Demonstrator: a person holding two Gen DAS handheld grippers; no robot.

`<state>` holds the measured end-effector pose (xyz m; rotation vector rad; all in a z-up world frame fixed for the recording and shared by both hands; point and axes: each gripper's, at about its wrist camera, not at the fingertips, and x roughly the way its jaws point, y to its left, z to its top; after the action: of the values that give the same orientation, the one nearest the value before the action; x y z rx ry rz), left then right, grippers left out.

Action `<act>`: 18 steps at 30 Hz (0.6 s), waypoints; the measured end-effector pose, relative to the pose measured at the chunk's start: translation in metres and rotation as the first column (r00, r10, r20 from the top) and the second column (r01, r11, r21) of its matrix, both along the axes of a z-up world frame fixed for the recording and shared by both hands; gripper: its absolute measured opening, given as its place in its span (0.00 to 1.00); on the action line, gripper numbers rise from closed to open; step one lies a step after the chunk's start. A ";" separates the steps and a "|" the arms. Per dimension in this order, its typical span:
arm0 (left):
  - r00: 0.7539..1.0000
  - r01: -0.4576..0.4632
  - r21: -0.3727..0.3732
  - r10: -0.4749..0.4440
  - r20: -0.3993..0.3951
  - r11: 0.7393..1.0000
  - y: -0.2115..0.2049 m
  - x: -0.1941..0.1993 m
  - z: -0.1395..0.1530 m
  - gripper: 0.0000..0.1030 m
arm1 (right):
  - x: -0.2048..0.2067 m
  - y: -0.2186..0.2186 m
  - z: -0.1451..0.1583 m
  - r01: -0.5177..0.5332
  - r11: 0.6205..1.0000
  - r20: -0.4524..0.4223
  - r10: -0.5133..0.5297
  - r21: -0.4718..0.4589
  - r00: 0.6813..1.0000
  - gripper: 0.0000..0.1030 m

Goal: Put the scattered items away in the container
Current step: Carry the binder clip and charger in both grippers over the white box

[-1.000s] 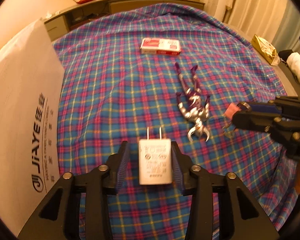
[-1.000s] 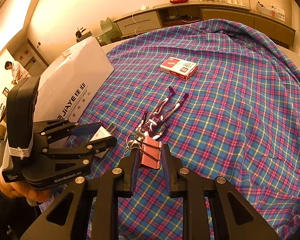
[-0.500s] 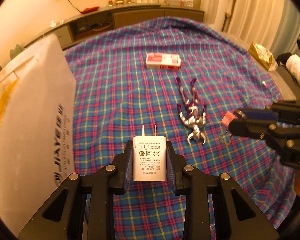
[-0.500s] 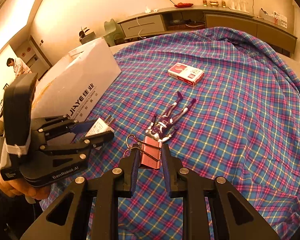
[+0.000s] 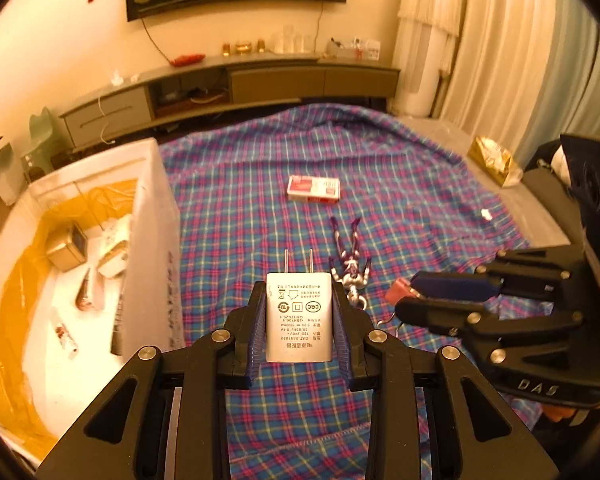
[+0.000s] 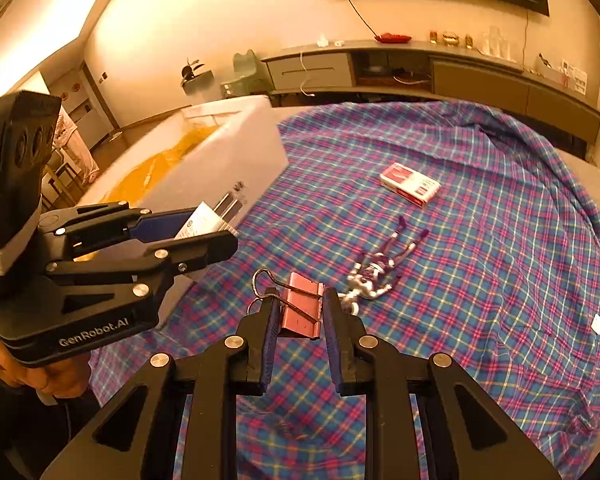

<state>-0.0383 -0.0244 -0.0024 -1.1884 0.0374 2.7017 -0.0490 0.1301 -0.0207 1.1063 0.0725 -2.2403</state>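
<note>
The left gripper [image 5: 299, 320] is clamped on a white plug adapter [image 5: 299, 316], its blue-padded fingers [image 5: 257, 330] pressing both flat sides; the two metal prongs point forward, away from the tongs, and the printed label faces the camera. The adapter is held clear above the plaid cloth [image 5: 400, 184]. To the left of the left tongs stands the white foam box [image 5: 162, 216], open at the top and lined with yellow plastic; several small packages lie on its floor, too blurred to identify. The right gripper [image 6: 300, 316] is clamped on a pink binder clip [image 6: 302, 312], gripping its body from both sides, with the wire handles [image 6: 266, 280] projecting toward the upper left of the fingers. In the left wrist view the right tongs appear just to the right of the left tongs, with the pink clip showing at their tips [image 5: 398, 292]. Ahead of both tongs, lying flat on the cloth, is a purple and silver toy figure [image 6: 374, 268], its silver end nearest the right tongs and its legs pointing away. Farther ahead, well apart from the figure, lies a red and white card box [image 6: 410, 182]. In the right wrist view the foam box stands behind the left tongs.
</note>
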 end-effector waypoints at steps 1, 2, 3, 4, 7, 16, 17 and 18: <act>1.000 -0.003 0.007 0.003 -0.011 1.000 -0.003 0.004 0.005 0.30 | 0.005 -0.003 0.005 -0.003 1.000 -0.012 0.003 -0.002 1.000 0.22; 1.000 -0.008 0.013 0.008 -0.020 1.000 -0.006 0.007 0.010 0.30 | 0.009 -0.005 0.009 -0.004 1.000 -0.023 0.004 -0.004 1.000 0.22; 0.999 -0.013 0.017 0.013 -0.029 1.000 -0.008 0.011 0.015 0.30 | 0.013 -0.006 0.012 -0.004 1.000 -0.031 0.004 -0.004 1.000 0.22; 0.999 -0.016 0.026 0.017 -0.042 1.000 -0.012 0.016 0.020 0.30 | 0.016 -0.008 0.015 -0.004 1.000 -0.038 0.004 -0.003 0.999 0.22; 0.997 -0.030 0.046 0.033 -0.068 0.999 -0.022 0.026 0.032 0.30 | 0.025 -0.014 0.022 -0.003 1.000 -0.050 0.003 0.001 0.999 0.22; 0.988 -0.070 0.099 0.082 -0.128 0.993 -0.049 0.045 0.058 0.30 | 0.045 -0.037 0.056 -0.008 1.000 -0.094 0.006 -0.017 0.996 0.22; 0.987 -0.073 0.106 0.087 -0.136 0.992 -0.052 0.047 0.061 0.30 | 0.047 -0.040 0.060 -0.013 1.000 -0.100 0.011 -0.015 0.995 0.22; 0.986 -0.078 0.112 0.093 -0.140 0.991 -0.054 0.049 0.063 0.30 | 0.050 -0.044 0.065 -0.018 1.000 -0.110 0.016 -0.012 0.994 0.22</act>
<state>0.0105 -0.0787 0.0609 -0.9834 -0.1382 2.8207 0.0006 0.0862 0.0443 0.9718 0.1121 -2.2816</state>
